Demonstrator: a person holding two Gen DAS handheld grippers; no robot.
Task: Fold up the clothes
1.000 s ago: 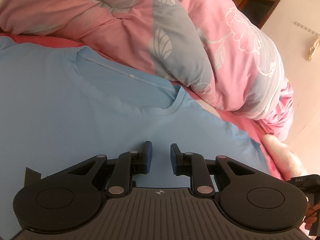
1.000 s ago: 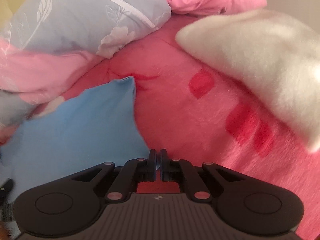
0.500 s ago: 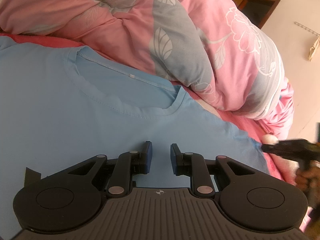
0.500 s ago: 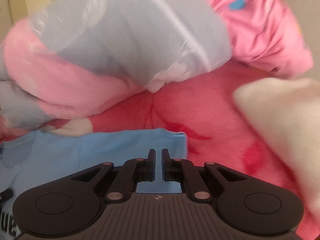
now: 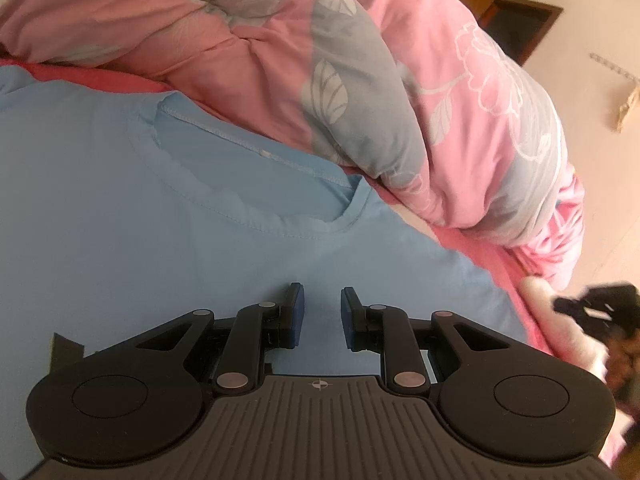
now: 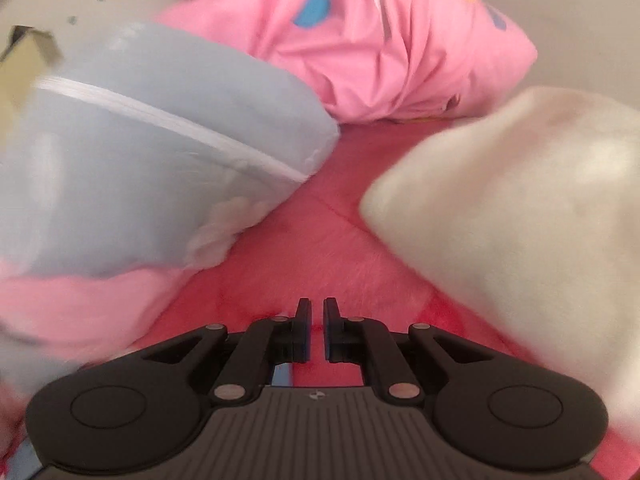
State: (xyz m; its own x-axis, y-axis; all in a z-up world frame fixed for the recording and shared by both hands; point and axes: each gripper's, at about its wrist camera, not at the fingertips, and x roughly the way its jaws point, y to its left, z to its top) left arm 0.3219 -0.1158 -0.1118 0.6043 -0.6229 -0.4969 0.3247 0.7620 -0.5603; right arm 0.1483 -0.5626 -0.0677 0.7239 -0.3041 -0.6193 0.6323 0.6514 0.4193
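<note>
A light blue T-shirt is spread flat and smooth on the bed's pink blanket, its round stitched neckline turned toward the far side, where a pink and grey floral duvet is heaped just beyond the collar. The left gripper is seen low over the chest of the shirt, its jaws a little apart and empty. The right gripper is seen over the pink blanket with its jaws almost closed; nothing is held between them. A white fluffy blanket lies to the right.
</note>
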